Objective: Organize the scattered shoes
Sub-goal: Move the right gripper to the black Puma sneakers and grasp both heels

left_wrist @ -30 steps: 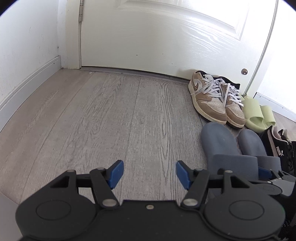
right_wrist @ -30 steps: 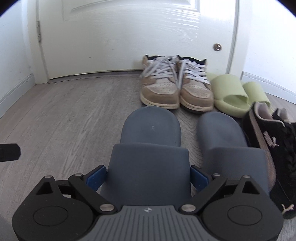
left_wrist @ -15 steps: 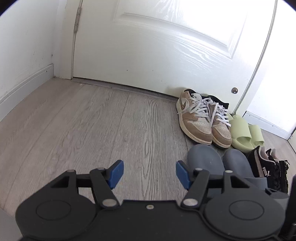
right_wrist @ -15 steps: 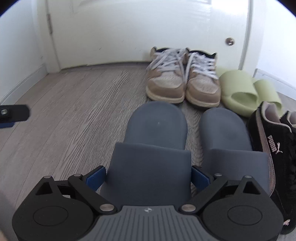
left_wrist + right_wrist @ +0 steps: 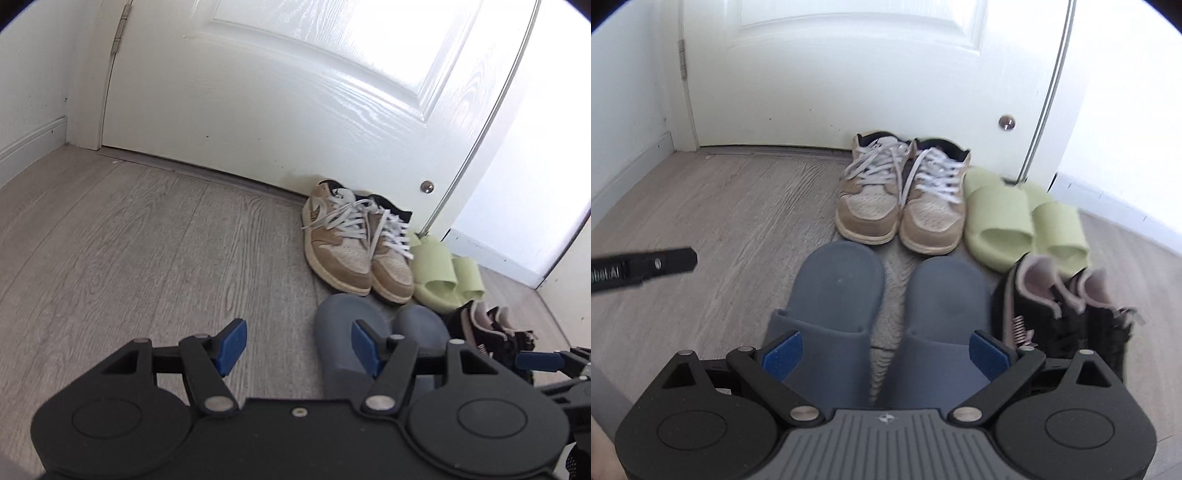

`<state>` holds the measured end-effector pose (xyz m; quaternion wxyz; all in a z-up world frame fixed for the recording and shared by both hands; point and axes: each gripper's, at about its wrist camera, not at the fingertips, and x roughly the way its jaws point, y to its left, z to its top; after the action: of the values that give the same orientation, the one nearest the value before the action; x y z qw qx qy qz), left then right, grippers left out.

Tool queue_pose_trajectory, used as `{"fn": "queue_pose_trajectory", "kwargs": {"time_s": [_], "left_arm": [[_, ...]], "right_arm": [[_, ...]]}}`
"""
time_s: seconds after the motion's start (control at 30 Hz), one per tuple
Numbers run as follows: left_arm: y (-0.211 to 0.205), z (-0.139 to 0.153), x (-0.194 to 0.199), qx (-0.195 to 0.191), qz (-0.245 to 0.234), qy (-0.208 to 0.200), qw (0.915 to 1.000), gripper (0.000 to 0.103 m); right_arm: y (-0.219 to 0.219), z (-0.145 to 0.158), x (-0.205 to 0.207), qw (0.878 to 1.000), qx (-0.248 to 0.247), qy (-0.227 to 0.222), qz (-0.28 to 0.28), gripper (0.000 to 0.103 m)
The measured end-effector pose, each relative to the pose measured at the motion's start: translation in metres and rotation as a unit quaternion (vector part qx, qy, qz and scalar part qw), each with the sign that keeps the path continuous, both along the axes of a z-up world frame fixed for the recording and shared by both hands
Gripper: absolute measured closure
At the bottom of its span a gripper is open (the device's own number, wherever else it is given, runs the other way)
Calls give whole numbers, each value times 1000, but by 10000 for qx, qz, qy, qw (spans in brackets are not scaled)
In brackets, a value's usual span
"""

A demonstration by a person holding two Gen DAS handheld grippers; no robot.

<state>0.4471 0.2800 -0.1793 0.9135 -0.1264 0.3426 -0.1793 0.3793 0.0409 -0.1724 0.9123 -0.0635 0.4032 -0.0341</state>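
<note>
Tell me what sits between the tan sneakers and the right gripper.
In the right wrist view, the two grey slides lie side by side between the tan sneakers and the open right gripper, a strip of bare floor between them.

Shoes before me, on the floor by the door:
- tan sneakers (image 5: pixel 899 199), white laces, paired, heels toward the door;
- green slides (image 5: pixel 1023 218), just right of them;
- blue-grey slides (image 5: pixel 879 295), side by side, nearest;
- black sneakers (image 5: pixel 1067 314), rightmost.

Right gripper (image 5: pixel 886 352): jaws apart above grey slides (image 5: pixel 882 306).
Behind: tan sneakers (image 5: pixel 901 199), green slides (image 5: pixel 1023 218).
Right: black sneakers (image 5: pixel 1067 314).
</note>
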Motion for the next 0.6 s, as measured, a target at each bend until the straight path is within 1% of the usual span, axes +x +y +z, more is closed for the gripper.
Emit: {"fn": "queue_pose_trajectory", "kwargs": {"time_s": [0.07,0.1,0.17,0.27,0.4,0.47,0.53,0.6], "left_arm": [[-1,0,-1,80,2,2,10000,39],[-1,1,-1,89,-2,1,10000,39],[-2,2,-3,67,-51,-13,10000,39],[-5,4,-8,172,-181,-77,9997,39],[-13,1,-12,305,-342,-29,9989,39],[-20,0,-14,330,-424,-53,9985,39],[-31,1,-15,397,-528,-78,9978,39],[-45,2,-16,422,-644,-42,9970,39]], "right_arm": [[-15,4,-7,9997,-20,38,-237,6],[-22,5,-9,9994,45,13,-354,6],[-42,11,-16,9983,86,-124,-557,6],[-65,18,-24,9964,-217,-367,-735,6],[-104,20,-23,9951,-4,-450,-876,6],[-115,19,-22,9950,-47,-503,-864,6],[-131,17,-20,9944,9,-538,-905,6],[-153,11,-15,9936,215,-550,-966,6]]}}
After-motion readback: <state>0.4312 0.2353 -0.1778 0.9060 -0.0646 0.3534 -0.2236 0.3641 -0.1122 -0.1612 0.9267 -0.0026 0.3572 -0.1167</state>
